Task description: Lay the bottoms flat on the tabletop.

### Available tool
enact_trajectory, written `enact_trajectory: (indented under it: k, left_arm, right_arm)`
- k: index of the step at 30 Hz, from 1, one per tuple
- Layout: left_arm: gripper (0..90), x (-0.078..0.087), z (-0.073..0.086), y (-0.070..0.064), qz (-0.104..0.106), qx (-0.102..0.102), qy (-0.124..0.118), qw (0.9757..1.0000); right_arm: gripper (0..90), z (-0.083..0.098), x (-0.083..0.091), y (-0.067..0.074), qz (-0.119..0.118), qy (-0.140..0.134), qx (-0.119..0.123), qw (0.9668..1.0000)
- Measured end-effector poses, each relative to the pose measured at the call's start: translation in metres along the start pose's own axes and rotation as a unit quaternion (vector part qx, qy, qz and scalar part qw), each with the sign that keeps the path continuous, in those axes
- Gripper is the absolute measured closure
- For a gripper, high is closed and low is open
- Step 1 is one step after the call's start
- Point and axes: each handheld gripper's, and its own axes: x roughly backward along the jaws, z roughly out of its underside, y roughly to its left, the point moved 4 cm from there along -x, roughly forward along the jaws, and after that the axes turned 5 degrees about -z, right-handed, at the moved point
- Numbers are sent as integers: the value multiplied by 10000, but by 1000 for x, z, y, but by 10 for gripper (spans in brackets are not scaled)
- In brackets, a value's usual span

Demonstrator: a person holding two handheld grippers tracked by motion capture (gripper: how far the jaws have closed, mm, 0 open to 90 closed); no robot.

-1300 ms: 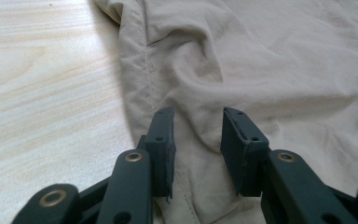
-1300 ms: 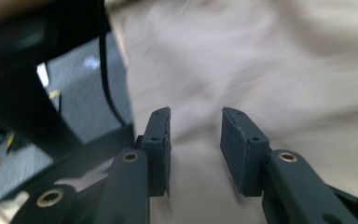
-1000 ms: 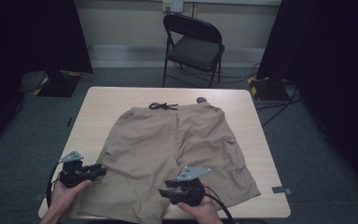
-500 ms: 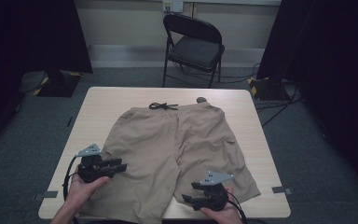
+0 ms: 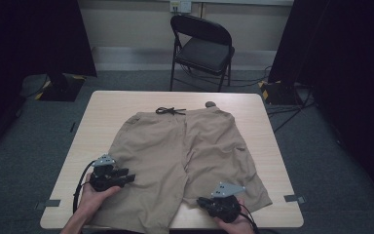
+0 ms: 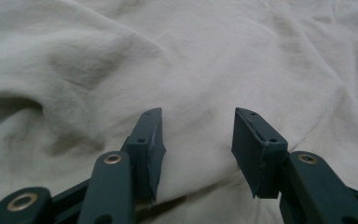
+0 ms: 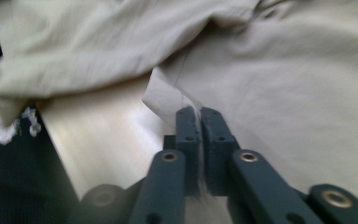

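Across wooden table [image 5: 102, 105] khaki shorts [image 5: 185, 151] are spread flat, w/ left gripper [image 5: 126, 176] held level over left leg, jaws apart, & right gripper [image 5: 202, 200] clamped on right-leg hem.

Your desk [image 5: 263, 146] is a light wood top, and a pair of tan shorts [image 5: 185, 156] lies spread flat across most of it, its dark drawstring [image 5: 170, 111] at the far edge, well away from both claws. Your left claw [image 5: 126, 178] hovers over one leg, your right claw [image 5: 202, 201] at the other's near hem, beside bare wood.
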Motion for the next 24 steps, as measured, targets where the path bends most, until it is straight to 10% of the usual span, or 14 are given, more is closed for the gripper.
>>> enact_trajectory:
  k: [8, 18, 24]
  left_arm:
    - [522, -1, 1, 1, -10, -91, -94, 9999]
    - [522, -1, 1, 4, 19, -54, -124, 9999]
    - [522, -1, 1, 4, 32, -43, -122, 9999]
  right_arm:
    - [900, -32, 23, -51, 237, -622, -465, 9967]
    - [898, -28, 15, -130, 793, -468, -1163, 9889]
    - [642, -26, 28, -133, 1093, -632, -1240, 9842]
